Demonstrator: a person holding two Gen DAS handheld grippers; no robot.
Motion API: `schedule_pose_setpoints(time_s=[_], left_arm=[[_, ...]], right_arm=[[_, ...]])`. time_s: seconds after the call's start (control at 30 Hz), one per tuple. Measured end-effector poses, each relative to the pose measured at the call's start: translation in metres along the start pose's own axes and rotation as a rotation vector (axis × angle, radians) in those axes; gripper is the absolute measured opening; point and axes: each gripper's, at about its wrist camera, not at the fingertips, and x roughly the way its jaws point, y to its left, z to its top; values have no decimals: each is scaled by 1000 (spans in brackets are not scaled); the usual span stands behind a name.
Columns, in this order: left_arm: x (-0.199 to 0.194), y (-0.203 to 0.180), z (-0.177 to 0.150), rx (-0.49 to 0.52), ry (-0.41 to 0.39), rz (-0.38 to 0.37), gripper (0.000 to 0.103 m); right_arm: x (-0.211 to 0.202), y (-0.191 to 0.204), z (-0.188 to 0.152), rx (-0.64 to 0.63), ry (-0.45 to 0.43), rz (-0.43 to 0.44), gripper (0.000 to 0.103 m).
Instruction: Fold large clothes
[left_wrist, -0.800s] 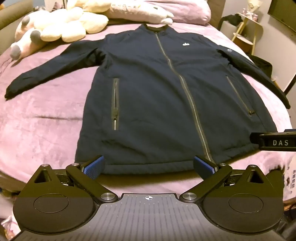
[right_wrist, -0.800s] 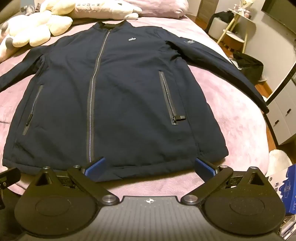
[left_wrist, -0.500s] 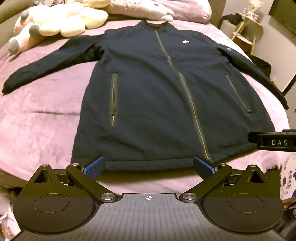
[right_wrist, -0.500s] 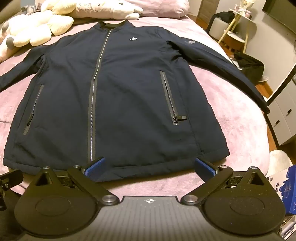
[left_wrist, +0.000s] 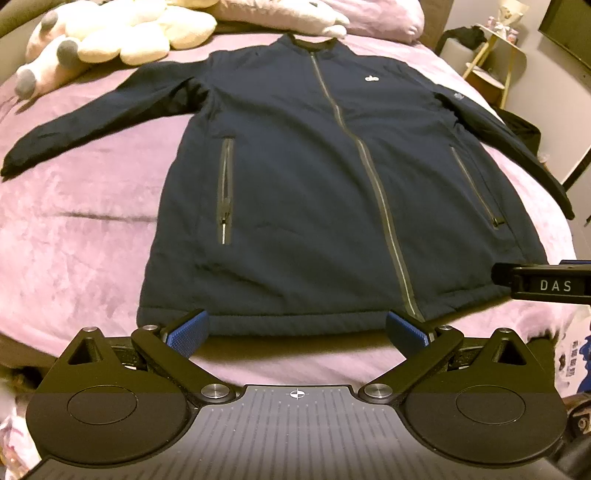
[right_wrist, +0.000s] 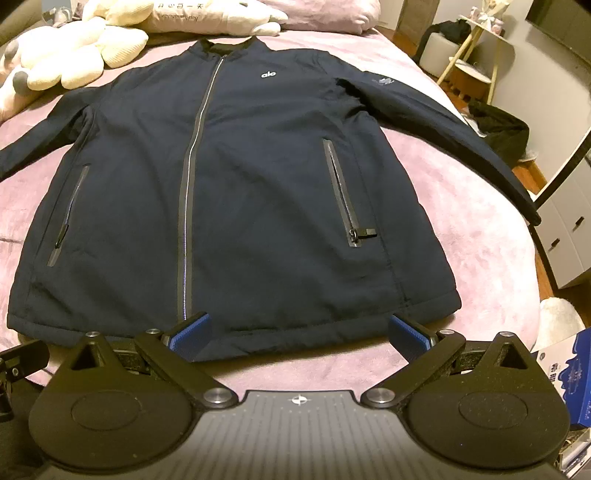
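A dark navy zip jacket (left_wrist: 314, 192) lies flat and face up on the pink bed, zipped, both sleeves spread out to the sides; it also shows in the right wrist view (right_wrist: 236, 192). My left gripper (left_wrist: 297, 332) is open and empty, just short of the jacket's hem near its left and middle part. My right gripper (right_wrist: 299, 332) is open and empty, at the hem near its right part. The right gripper's finger (left_wrist: 543, 284) shows at the right edge of the left wrist view.
Plush toys (left_wrist: 110, 40) and pillows (right_wrist: 317, 14) lie at the head of the bed. A pink blanket (left_wrist: 74, 236) covers the bed. A stool and dark clothes (right_wrist: 498, 129) stand right of the bed, with a white drawer unit (right_wrist: 569, 236) and a blue box (right_wrist: 569, 380).
Both grippers have drifted slightly, so the jacket sits a little differently in view; the hem stays just ahead of the fingertips. Both remain open. The jacket has not moved.
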Motion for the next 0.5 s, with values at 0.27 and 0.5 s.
schedule_pose_setpoints(time_s=[0.27, 0.5], left_arm=[[1, 1, 0, -6, 9, -7, 103], [2, 1, 1, -9, 16, -8, 103]], right_arm=[[2, 0, -1, 0, 5, 3, 102], [4, -1, -1, -1, 9, 5, 102]])
